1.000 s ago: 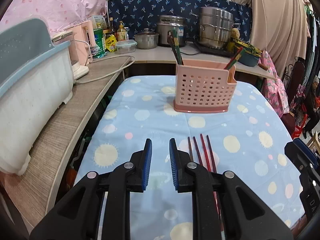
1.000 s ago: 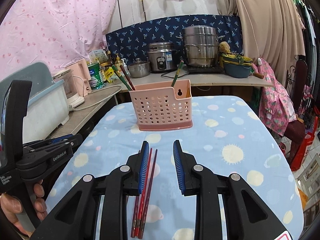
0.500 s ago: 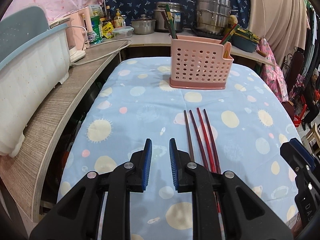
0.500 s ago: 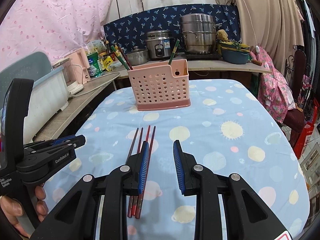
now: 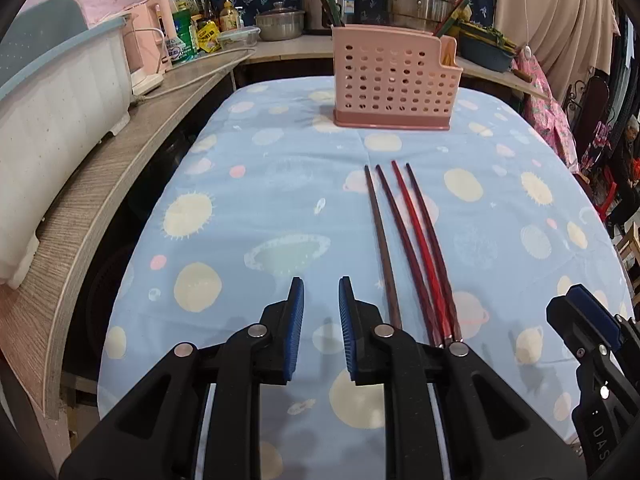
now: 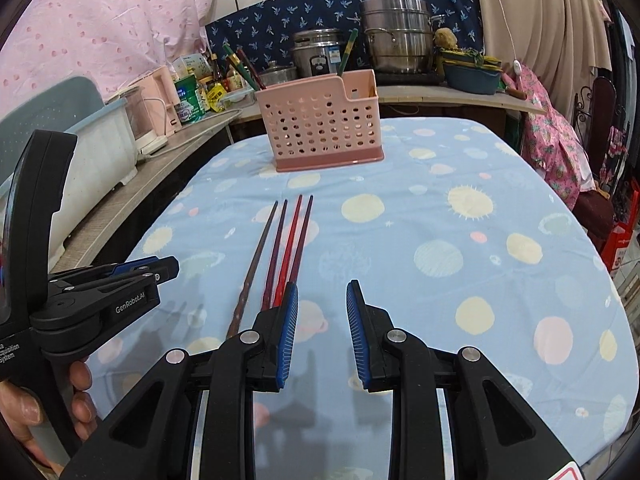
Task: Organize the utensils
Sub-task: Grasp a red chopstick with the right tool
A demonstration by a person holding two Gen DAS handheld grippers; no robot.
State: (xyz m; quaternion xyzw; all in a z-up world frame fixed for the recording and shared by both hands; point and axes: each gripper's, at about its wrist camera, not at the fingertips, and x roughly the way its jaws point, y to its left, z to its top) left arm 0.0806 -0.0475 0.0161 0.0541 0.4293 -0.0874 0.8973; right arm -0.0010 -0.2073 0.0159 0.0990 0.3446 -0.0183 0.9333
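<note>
- Four chopsticks [image 5: 404, 240] lie side by side on the counter [image 5: 248, 184], which is covered in a blue cloth with pale circles. Tips point toward a pink perforated utensil basket [image 5: 394, 80]; well apart from it.
- In the right wrist view the same chopsticks [image 6: 280, 248] fan slightly: leftmost is brownish, one is bright red, the other two dark red.
- Utensil basket [image 6: 324, 120] stands upright at the far end of the cloth, with a few green and dark sticks leaning out of it.
- Left hand-held gripper [image 5: 321, 304]: jaws parted by a narrow gap, nothing between them. It sits just left of the chopsticks' near ends, over bare cloth.
- Right hand-held gripper [image 6: 322, 308]: jaws parted wider, nothing held. Its left finger overlaps the chopsticks' near ends in view; contact cannot be told.
- Person's hand [image 6: 48, 408] grips the left tool's handle at lower left.
- Side ledge at left carries a white and blue bin [image 5: 52, 104].
- Steel pots [image 6: 396, 36] on the back ledge.
</note>
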